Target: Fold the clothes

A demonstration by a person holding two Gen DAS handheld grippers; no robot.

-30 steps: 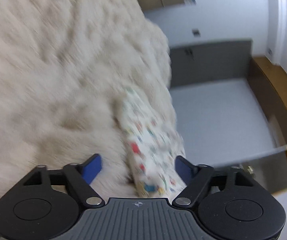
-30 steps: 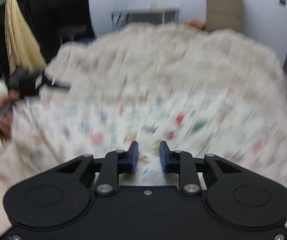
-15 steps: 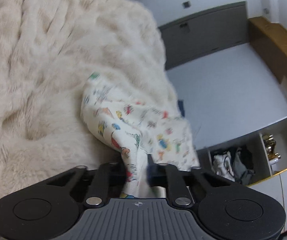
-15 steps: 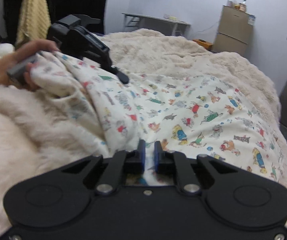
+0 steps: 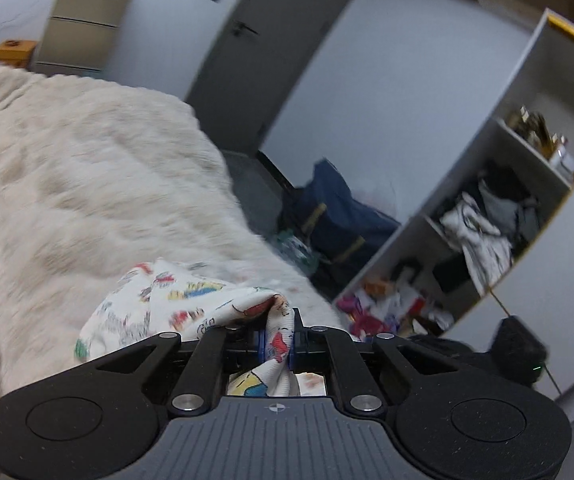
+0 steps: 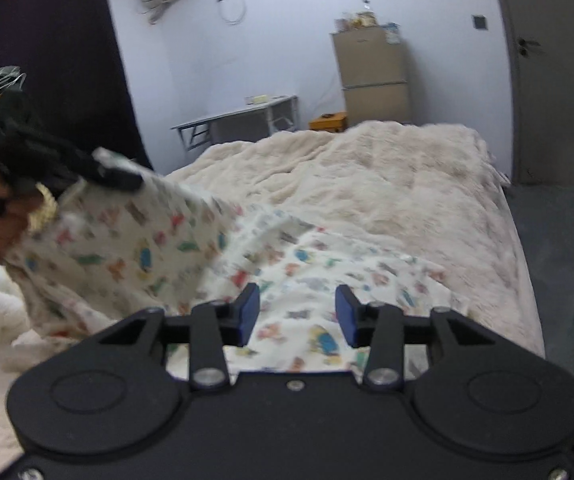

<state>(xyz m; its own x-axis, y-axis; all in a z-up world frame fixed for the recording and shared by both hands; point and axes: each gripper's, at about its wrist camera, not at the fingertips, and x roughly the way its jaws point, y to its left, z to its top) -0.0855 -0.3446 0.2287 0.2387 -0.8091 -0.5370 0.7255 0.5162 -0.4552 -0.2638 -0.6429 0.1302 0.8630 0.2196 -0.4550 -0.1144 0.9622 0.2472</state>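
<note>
The white cartoon-print cotton garment [image 6: 319, 276] lies on the cream fluffy bed [image 6: 387, 184]; your left tool [image 5: 277, 342] pinches its corner, your right tool [image 6: 297, 312] is opening, empty. Carry the corner across evenly.

Bed [image 6: 427, 184] under shaggy cream blanket [image 5: 87, 168] — cartoon-print garment [image 6: 307, 280] on top

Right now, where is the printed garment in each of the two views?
Left wrist: the printed garment sits low centre, pinched in the left gripper.
Right wrist: it spreads across the bed, lifted at left by the left gripper.
Shared landmark: the brown cabinet.
</note>
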